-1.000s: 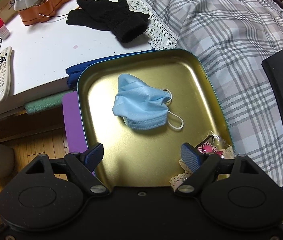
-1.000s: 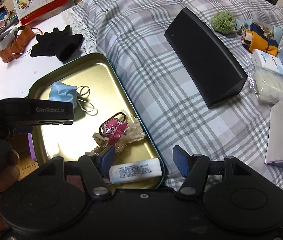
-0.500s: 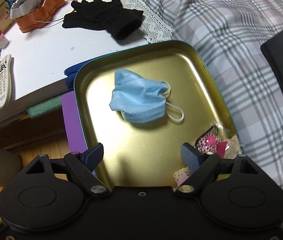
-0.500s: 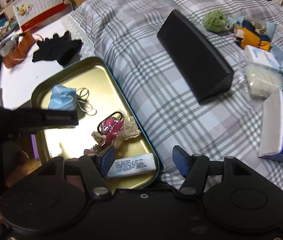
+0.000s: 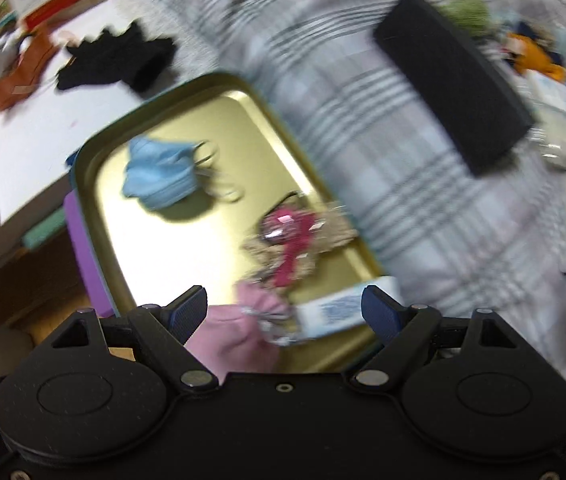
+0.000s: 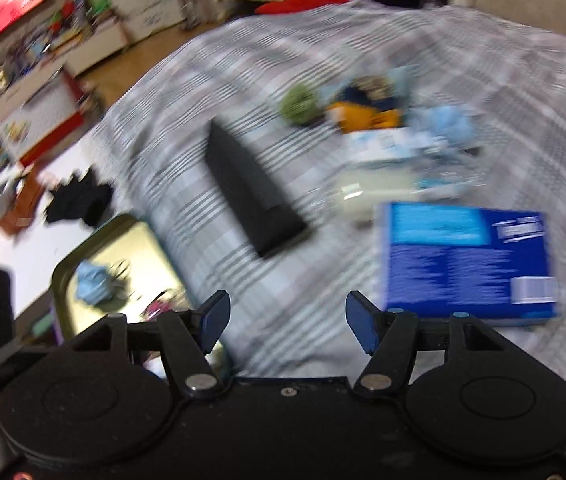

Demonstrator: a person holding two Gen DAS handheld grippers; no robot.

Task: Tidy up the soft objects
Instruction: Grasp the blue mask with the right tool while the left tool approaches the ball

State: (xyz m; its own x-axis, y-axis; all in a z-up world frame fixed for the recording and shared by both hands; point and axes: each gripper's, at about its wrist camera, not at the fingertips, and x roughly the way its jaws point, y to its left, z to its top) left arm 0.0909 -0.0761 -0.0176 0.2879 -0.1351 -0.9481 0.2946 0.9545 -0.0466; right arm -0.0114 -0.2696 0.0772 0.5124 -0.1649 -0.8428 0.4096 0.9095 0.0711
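Pink pouch (image 5: 239, 334) beside left fingers (image 5: 187, 312) (untouched)

Both pictures are too blurry to read any words. The blue box (image 6: 469, 264) on the bed has white print, and the small white packet (image 5: 343, 312) in the gold tray (image 5: 95, 152) has blue print.

A gold tray (image 5: 95, 184) is seen holding a light blue mask (image 5: 159, 178) and a pink bow (image 5: 291, 236). The bed (image 6: 363, 60) is covered in grey-and-white plaid, with a blue box (image 6: 467, 264) and black case (image 6: 251, 192) on it.
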